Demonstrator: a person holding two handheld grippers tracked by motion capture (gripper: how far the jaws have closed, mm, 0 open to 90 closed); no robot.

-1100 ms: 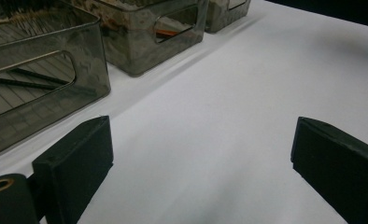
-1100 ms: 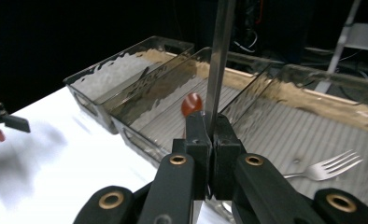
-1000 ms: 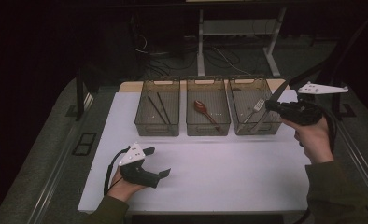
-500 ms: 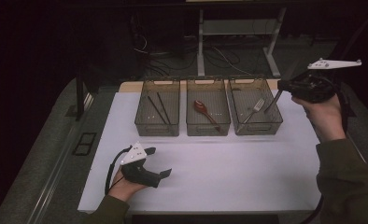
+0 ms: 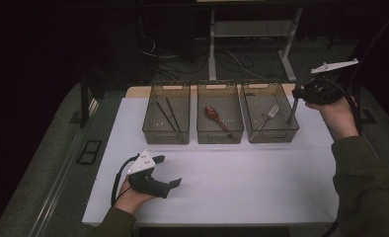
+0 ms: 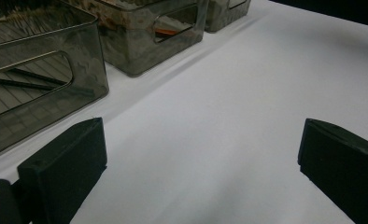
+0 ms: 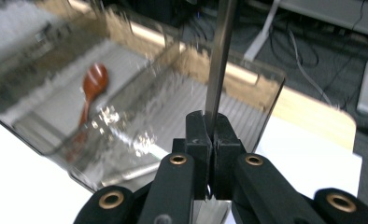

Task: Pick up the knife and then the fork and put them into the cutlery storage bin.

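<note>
Gripping a thin metal utensil (image 7: pixel 221 56) by its handle, the right tongs (image 7: pixel 212 128) were pressed together on it, the shaft rising straight up from between the pads in the right gripper view; which kind of utensil it was could not be told, since its far end ran out of frame. In the high view the right tongs (image 5: pixel 301 95) sat at the far right side of the desk (image 5: pixel 242 182), held in the right hand (image 5: pixel 336 114), and the utensil (image 5: pixel 293 109) hung down from them as a slim grey rod just beside the outer wall of the right bin (image 5: pixel 281 134); whether it touched that wall was unclear. Three smoky clear bins stood in a row at the back of the white desk surface. The right bin held a fork (image 5: pixel 268 116) lying aslant on its floor. The middle bin (image 5: pixel 220 136) held a reddish-brown spoon (image 5: pixel 215 116), also seen through the blurred bin wall in the right gripper view (image 7: pixel 89 91). The left bin (image 5: pixel 166 137) held dark chopsticks (image 5: pixel 166 113). The left tongs (image 5: pixel 170 187) lay low near the front left of the desk in the left hand (image 5: pixel 129 196), jaws spread wide with nothing between them, only bare white desk showing in the gap in the left gripper view (image 6: pixel 201 177), well apart from the bins.
</note>
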